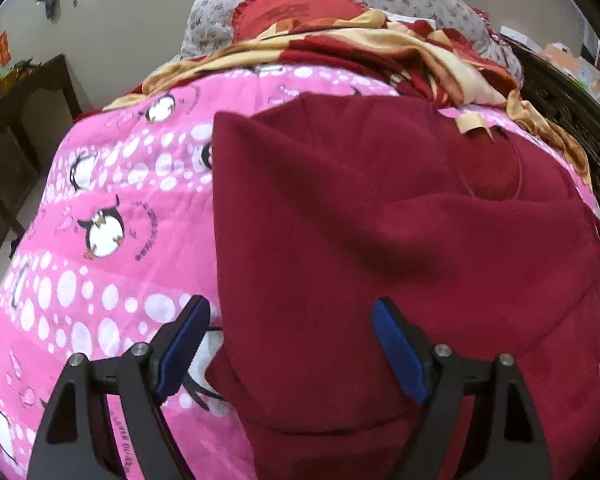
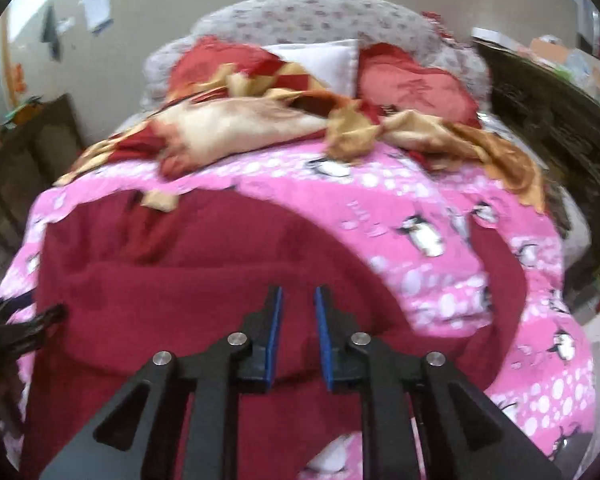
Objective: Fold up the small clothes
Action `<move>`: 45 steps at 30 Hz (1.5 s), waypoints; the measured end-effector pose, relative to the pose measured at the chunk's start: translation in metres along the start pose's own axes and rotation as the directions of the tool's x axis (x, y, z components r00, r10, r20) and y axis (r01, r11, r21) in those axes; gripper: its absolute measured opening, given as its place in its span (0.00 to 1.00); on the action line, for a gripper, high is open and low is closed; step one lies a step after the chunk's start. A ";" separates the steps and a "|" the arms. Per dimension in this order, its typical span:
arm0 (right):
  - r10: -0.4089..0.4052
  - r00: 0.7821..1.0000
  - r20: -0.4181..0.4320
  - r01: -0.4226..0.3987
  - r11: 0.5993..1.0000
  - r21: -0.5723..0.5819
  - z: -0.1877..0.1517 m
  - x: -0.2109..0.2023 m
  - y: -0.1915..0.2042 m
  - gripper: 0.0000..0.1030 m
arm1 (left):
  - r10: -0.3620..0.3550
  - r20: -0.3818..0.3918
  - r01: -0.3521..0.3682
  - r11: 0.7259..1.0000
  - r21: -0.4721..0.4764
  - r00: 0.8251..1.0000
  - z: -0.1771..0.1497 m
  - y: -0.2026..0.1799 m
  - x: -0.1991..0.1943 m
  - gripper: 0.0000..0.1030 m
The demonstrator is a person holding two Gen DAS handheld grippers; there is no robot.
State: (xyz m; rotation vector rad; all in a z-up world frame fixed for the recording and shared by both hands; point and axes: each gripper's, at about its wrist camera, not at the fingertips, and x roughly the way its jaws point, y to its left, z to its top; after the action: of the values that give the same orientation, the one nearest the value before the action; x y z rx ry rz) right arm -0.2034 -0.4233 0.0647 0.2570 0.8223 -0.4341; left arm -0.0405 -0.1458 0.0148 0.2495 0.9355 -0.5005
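A dark red fleece garment lies spread on a pink penguin-print quilt. My left gripper is wide open and empty, hovering above the garment's left edge near its lower hem. In the right wrist view the same garment fills the lower left on the quilt. My right gripper is over the garment's lower middle with its jaws narrowly apart and nothing held between them. The left gripper's black tip shows at the left edge of that view.
A crumpled red and cream blanket, red cushions and a floral pillow lie at the head of the bed. Dark wooden furniture stands to the left, and a dark bed frame runs along the right.
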 end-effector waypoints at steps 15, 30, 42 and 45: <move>-0.010 1.000 0.006 0.010 0.999 0.051 0.004 0.011 0.001 0.26 | 0.010 0.006 -0.010 1.000 0.001 1.000 -0.003 -0.001 -0.022 0.84; -0.112 0.991 -0.073 0.126 0.969 0.211 -0.036 0.006 -0.066 0.33 | -0.066 0.000 0.066 0.997 0.028 0.998 0.001 -0.035 -0.025 0.84; -0.166 0.986 -0.024 0.163 0.913 0.373 -0.008 -0.018 -0.159 0.37 | -0.085 -0.025 0.084 0.996 -0.023 0.996 0.007 -0.030 -0.025 0.84; -0.193 0.977 -0.088 0.211 0.922 0.324 0.012 0.009 -0.165 0.38 | -0.094 -0.019 0.093 0.994 -0.049 0.995 0.010 -0.024 -0.030 0.84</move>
State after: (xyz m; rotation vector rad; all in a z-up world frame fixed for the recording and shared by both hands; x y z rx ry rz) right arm -0.2673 -0.5760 0.0567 0.5005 0.8300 -0.7660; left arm -0.0604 -0.1611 0.0451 0.1681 0.9823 -0.5615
